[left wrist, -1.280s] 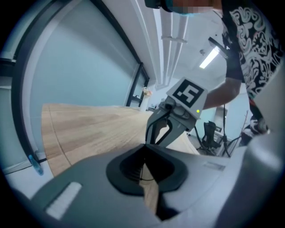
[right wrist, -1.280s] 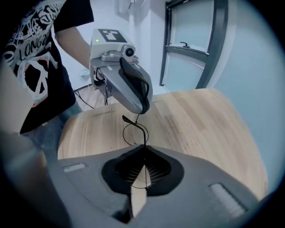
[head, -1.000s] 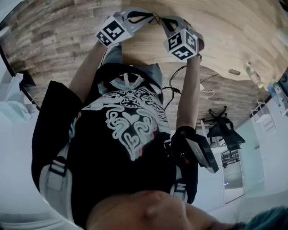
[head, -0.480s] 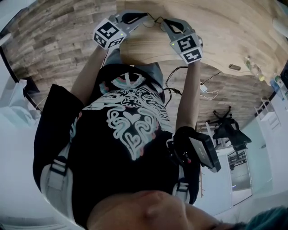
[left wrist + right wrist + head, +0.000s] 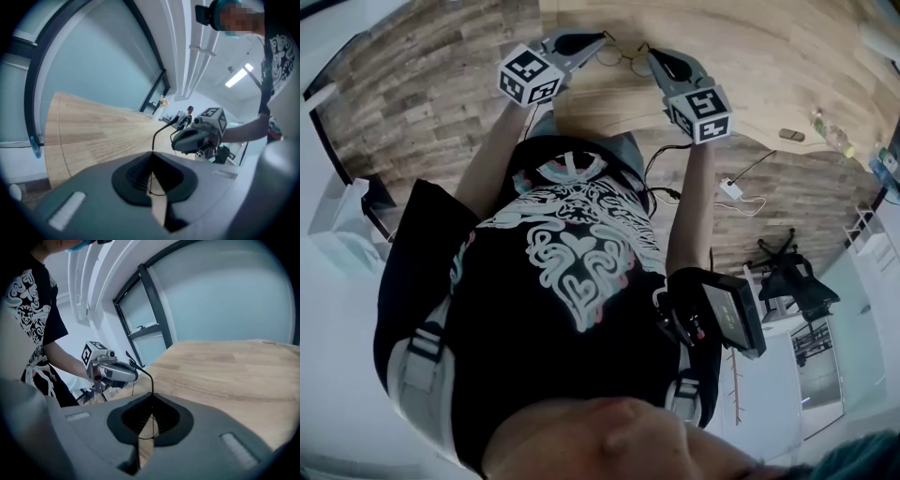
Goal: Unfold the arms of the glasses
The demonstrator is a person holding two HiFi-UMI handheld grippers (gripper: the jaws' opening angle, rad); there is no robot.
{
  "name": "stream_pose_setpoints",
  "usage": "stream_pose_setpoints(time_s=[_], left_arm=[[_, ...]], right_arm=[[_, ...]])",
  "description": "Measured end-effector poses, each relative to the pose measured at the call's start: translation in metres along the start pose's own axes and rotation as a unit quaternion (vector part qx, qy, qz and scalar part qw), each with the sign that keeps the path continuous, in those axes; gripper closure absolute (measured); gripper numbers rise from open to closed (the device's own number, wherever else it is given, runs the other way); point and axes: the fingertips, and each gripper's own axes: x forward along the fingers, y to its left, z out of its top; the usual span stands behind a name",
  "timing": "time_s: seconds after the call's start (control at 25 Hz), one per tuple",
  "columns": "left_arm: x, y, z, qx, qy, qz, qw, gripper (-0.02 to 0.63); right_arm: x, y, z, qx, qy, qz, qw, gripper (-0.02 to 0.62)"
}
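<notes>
The person stands at the near edge of the bench (image 5: 769,66), both forearms reaching out over it with a gripper in each hand. The left gripper (image 5: 598,41) and the right gripper (image 5: 653,56) point inward at each other, tips close together, each with its marker cube on the end nearest the person.

The glasses (image 5: 623,58) hang between the two tips. They are a thin wire pair with round lenses, over the light wood just inside the bench's near edge. No view shows whether they touch the wood. Their long axis runs from one gripper to the other, roughly along that edge, with the left end a little farther from the person than the right.

In the left gripper view the jaws are pressed together on thin wire of the frame, and a loop of wire shows in the gap below the pinch. One arm (image 5: 159,133) of the glasses rises from the jaws and bends toward the right gripper, ending in a dark tip.

The right gripper view shows the same thing mirrored. Its jaws are clamped on wire, and a dark-tipped arm (image 5: 136,365) leans toward the left gripper.

Farther along the bench, toward its right end, lie a small dark object (image 5: 789,134) and a bottle (image 5: 827,141).
</notes>
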Motion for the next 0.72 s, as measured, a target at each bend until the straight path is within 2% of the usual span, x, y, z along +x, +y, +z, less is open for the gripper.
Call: stream_pose_setpoints(time_s=[0.28,0.48,0.72], left_arm=[[-0.009,-0.005,0.018,-0.017,-0.005,-0.002,0.9998,0.618],[-0.017,-0.006,0.036,-0.056,-0.026,-0.007,0.9980,0.618],[-0.018,-0.013,0.054,-0.095,-0.045,-0.024,0.9941,0.618]], right_arm=[[-0.026,-0.001,0.023,0.081,-0.083,-0.011,0.993,0.595],[-0.049,-0.008,0.042,0.155,-0.151,-0.007,0.976,0.595],[-0.069,-0.010,0.050,0.212,-0.194,0.003,0.958,0.595]])
